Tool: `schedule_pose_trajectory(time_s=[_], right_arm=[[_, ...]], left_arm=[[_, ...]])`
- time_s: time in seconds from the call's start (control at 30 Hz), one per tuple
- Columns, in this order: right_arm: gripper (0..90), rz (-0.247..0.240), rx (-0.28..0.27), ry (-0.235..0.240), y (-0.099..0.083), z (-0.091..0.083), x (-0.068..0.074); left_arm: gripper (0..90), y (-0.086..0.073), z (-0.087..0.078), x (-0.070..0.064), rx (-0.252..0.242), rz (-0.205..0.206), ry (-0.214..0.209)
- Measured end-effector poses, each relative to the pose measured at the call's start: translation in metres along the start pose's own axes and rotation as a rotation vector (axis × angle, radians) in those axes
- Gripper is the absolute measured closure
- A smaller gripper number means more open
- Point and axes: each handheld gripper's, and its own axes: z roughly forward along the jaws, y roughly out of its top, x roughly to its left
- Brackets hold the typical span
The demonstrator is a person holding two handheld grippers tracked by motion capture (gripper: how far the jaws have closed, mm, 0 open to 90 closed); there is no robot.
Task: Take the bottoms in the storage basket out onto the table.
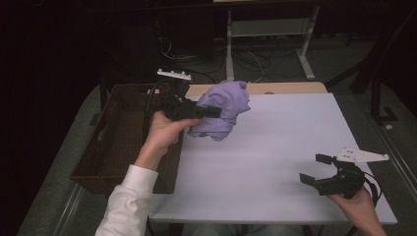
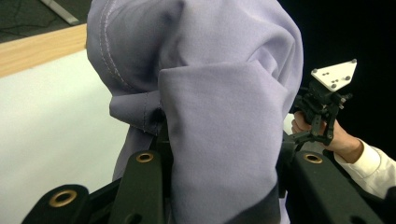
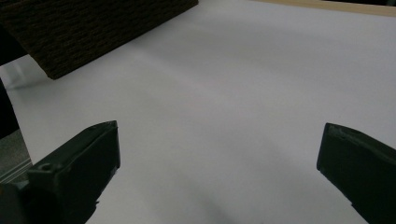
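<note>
we see the left gripper point(image 1: 209, 111) clamped on a bunched lilac cloth point(image 1: 223, 109), lifted clear of the white table point(image 1: 275, 147) near its far left corner, just beside the basket. in the left gripper view the cloth point(image 2: 219, 116) is smooth, matte woven fabric with a stitched hem, hanging in soft folds between the black jaws. the right gripper point(image 1: 318, 169) hovers over the near right part of the table, jaws spread wide with nothing between them. the brown wicker basket point(image 1: 123, 142), rectangular and coarsely woven, sits at the table's left edge; its inside looks dark and we cannot tell its contents.
</note>
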Motion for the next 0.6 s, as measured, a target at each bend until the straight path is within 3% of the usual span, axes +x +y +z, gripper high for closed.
schedule_pose_trajectory(time_s=[0.6], right_arm=[[0.0, -0.004, -0.004, 0.001, 0.0, -0.001, 0.0]], left_arm=[[59.9, -0.008, 0.041, 0.0, 0.025, -0.023, -0.043]])
